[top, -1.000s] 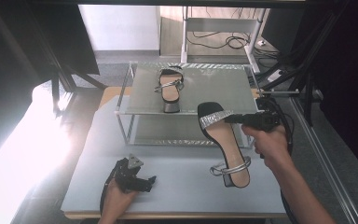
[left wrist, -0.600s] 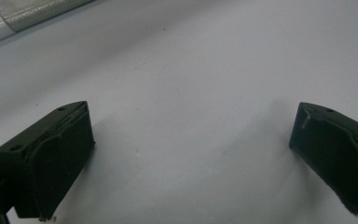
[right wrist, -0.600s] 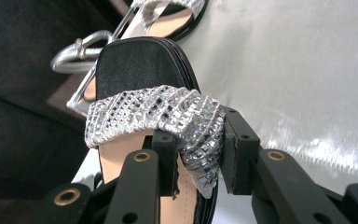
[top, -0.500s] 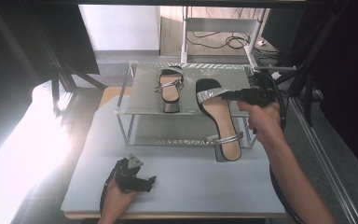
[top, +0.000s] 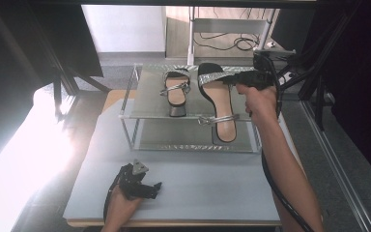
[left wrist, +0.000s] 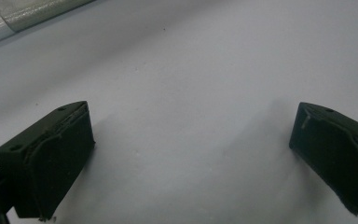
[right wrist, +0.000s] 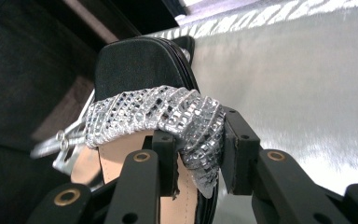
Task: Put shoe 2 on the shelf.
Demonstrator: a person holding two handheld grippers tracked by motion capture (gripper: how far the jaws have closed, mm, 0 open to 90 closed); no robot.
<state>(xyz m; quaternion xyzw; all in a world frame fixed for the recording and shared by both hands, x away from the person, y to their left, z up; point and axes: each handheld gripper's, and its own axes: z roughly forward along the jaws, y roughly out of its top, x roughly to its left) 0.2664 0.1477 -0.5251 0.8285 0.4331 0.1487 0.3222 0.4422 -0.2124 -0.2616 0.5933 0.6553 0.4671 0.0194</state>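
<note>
Above the rack (top: 140, 99), the right tool (top: 235, 79), pinching the sandal's strap (right wrist: 168, 114), has carried it up beside its mate (top: 175, 87); setting down comes next.

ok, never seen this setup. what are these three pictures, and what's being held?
No robot here: a person holds a hand-held two-jaw tool in each hand. The high view looks down on the table from above the person's side. The other two come from cameras riding on each tool, looking along its jaws.

The right tool is shut on the sparkly silver toe strap of a black sandal, holding it over the top of a glass shelf rack. A matching sandal already lies on that shelf.

The left tool rests near the table's front edge, jaws open with nothing between them.
</note>
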